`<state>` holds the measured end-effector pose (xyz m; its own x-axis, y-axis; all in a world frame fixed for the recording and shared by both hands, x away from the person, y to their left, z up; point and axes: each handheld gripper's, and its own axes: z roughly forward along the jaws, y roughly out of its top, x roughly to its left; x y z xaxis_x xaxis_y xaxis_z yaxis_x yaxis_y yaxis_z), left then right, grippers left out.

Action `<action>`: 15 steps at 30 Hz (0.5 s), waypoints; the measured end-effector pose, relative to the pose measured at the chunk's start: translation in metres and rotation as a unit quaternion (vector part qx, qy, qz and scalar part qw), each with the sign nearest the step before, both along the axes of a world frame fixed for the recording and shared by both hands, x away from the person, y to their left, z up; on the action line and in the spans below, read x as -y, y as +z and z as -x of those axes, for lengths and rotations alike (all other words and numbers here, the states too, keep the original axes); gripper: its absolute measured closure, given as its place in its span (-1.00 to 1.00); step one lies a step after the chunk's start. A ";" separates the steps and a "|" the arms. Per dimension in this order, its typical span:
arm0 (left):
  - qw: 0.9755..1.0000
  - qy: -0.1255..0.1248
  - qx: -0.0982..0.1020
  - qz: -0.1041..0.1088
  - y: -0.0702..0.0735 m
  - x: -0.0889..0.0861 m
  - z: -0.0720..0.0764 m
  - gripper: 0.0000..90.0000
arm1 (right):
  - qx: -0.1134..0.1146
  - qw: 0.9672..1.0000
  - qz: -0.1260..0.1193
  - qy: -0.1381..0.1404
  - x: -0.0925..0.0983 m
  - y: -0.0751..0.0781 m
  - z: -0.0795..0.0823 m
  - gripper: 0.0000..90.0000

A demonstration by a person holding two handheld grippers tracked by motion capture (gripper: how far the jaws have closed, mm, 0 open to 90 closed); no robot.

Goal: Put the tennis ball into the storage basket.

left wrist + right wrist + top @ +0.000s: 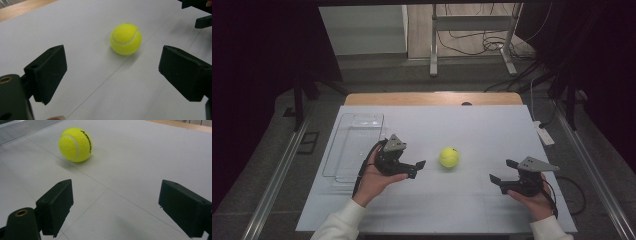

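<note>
A yellow tennis ball (449, 157) rests on the white table sheet (472, 130), between my two grippers. My left gripper (416, 169) sits just left of the ball, pointing at it, jaws open and empty. In the left gripper view the tennis ball (126, 38) lies a short way beyond the open left gripper (113, 75). My right gripper (503, 173) stands farther off at the right, also open with nothing between its jaws. In the right gripper view the tennis ball (75, 144) lies ahead and to the left of the right gripper (116, 207).
A clear plastic tray (353, 145) lies on the sheet's left side, just behind my left hand. A wooden table edge (432, 98) shows at the back. A metal stand (472, 30) and cables are on the floor beyond the table.
</note>
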<state>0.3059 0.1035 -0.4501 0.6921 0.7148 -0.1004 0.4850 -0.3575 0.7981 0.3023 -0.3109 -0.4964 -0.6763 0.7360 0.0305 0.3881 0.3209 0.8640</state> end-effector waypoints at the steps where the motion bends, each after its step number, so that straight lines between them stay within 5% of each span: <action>1: 1.000 -0.001 0.000 0.000 0.000 0.001 -0.001 -0.80 | 0.000 1.000 0.000 0.000 0.000 0.000 0.000 -0.71; 15: 1.000 -0.007 -0.005 -0.001 0.001 0.008 -0.007 -0.80 | 0.000 1.000 0.002 0.000 0.000 0.000 0.000 -0.71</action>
<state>0.3129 0.0953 -0.4495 0.7009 0.7054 -0.1059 0.4877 -0.3656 0.7927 0.3025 -0.3108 -0.4967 -0.6764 0.7360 0.0276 0.3884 0.3245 0.8625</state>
